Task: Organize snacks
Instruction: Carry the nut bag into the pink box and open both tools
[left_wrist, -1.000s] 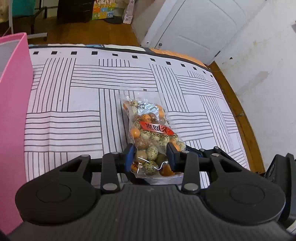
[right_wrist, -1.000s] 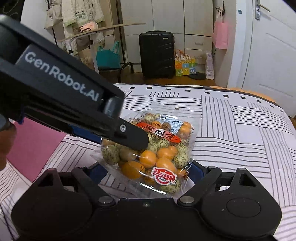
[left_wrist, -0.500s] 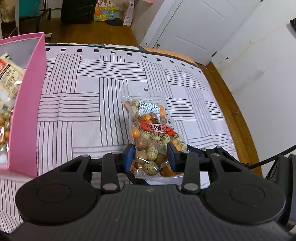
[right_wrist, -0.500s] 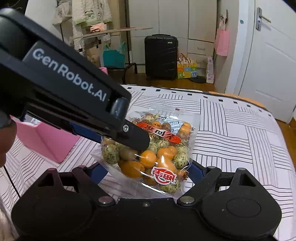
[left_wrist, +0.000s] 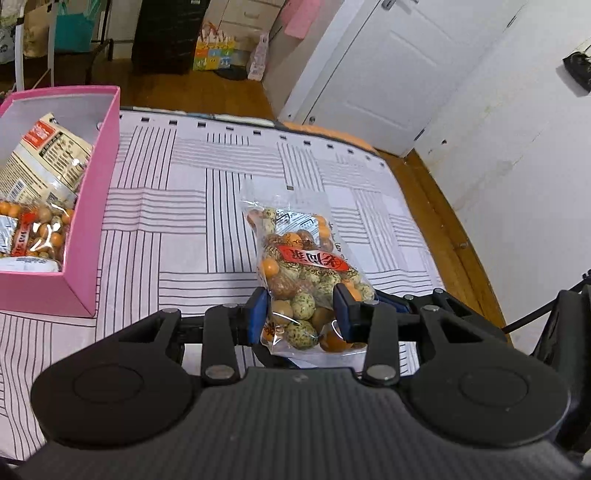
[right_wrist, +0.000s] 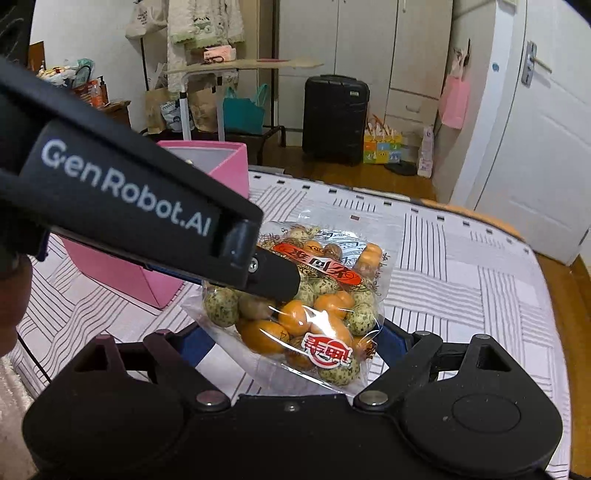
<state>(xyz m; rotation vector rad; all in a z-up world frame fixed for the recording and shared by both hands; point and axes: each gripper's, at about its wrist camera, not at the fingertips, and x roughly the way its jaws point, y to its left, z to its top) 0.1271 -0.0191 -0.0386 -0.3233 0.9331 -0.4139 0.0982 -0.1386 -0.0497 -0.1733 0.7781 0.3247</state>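
The left gripper (left_wrist: 300, 314) is pinching a clear snack bag (left_wrist: 301, 266) of orange and speckled balls between its blue pads, holding it above the striped bedspread (left_wrist: 177, 221), to the right of the pink box (left_wrist: 92, 221). The right gripper (right_wrist: 295, 343) is flanking the same bag, jaws spread.
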